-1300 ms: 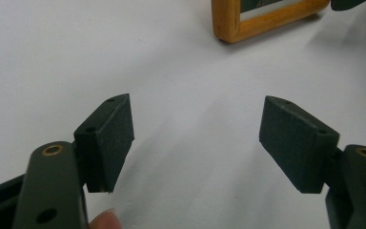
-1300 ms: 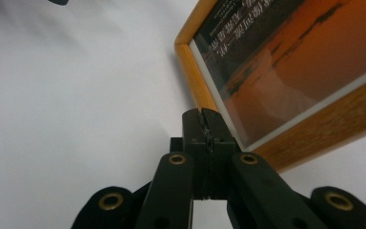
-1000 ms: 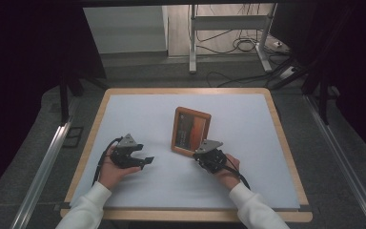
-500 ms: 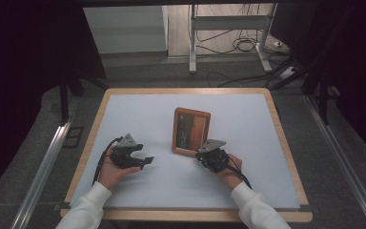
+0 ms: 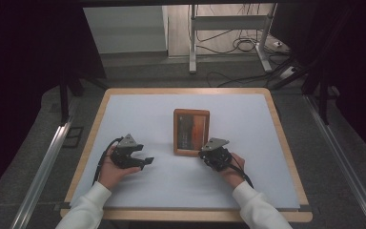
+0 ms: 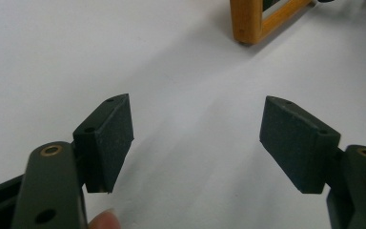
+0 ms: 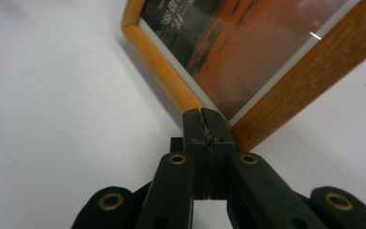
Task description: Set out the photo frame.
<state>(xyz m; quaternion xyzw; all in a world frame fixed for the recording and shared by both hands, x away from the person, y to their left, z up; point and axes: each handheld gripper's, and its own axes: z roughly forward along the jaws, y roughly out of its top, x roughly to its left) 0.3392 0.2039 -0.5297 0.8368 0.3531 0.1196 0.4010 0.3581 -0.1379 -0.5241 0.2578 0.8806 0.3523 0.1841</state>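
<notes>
Your right gripper has its 2 jaws pressed together, tips at the picture frame's near corner; pushing there could skid it. Your left gripper gapes empty, well left of the frame.

The left claw stands wide apart, nothing between its two black pads, low over the white worktop. Beyond the pads, well apart from them, lies a corner of the wooden frame. A fingertip shows just below the left pad.
</notes>
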